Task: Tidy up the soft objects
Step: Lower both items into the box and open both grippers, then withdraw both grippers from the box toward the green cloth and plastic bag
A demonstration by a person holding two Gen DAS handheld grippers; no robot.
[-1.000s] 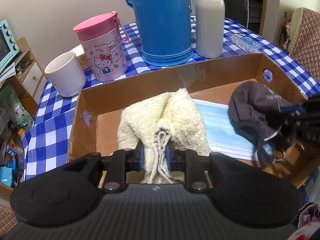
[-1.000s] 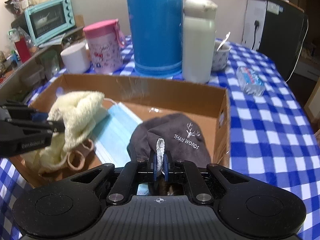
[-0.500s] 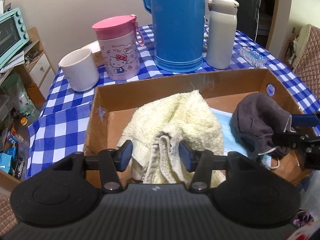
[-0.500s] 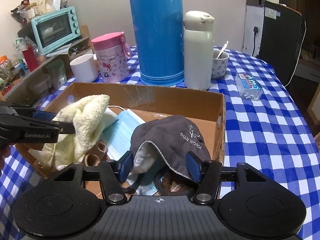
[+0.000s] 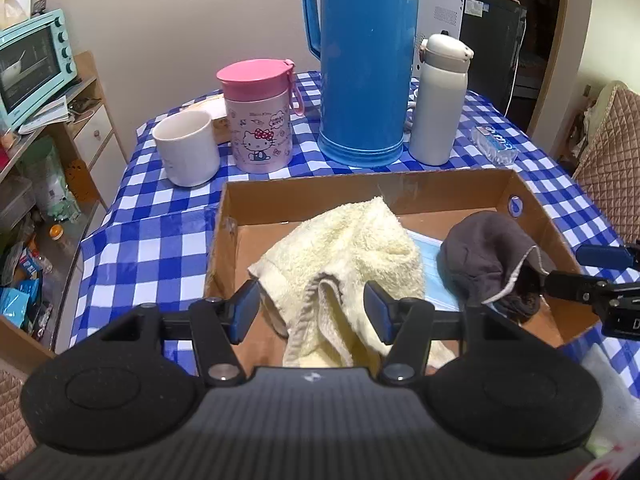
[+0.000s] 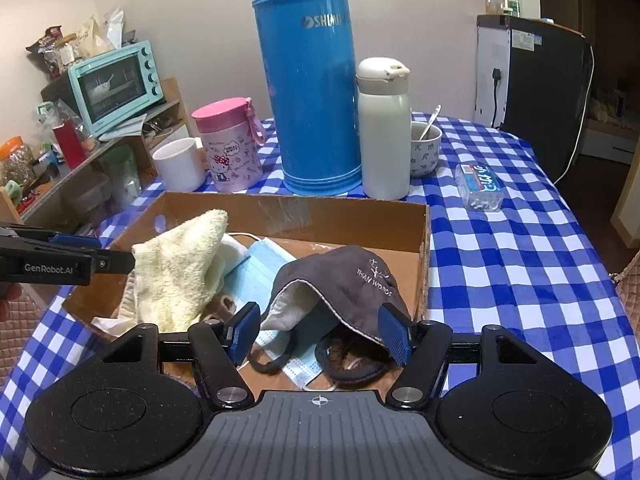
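A cream towel [image 5: 348,248] lies crumpled in the left half of the cardboard box [image 5: 360,192]. My left gripper [image 5: 312,308] hovers over its near edge, jaws opening, pads clear of the cloth. A dark grey cloth mask [image 6: 344,276] rests in the right half of the box [image 6: 320,212] on a blue surgical mask [image 6: 256,268]. My right gripper [image 6: 320,330] hangs above the dark mask's near rim, jaws opening, nothing pressed between them. Each gripper also shows in the other's view: the right gripper [image 5: 576,268] beside the dark mask [image 5: 484,256], the left gripper [image 6: 116,251] beside the towel [image 6: 180,264].
Behind the box on the blue checked cloth stand a tall blue thermos [image 5: 360,60], a white bottle [image 5: 438,100], a pink cartoon cup [image 5: 260,116] and a white mug [image 5: 186,148]. A small cup with a spoon [image 6: 426,148] and a clear plastic case [image 6: 480,188] sit further right.
Both grippers went from shut to open, letting go of the towel's edge and the dark mask's rim. Both drew back and upward, and the cloths now lie loose in the box.
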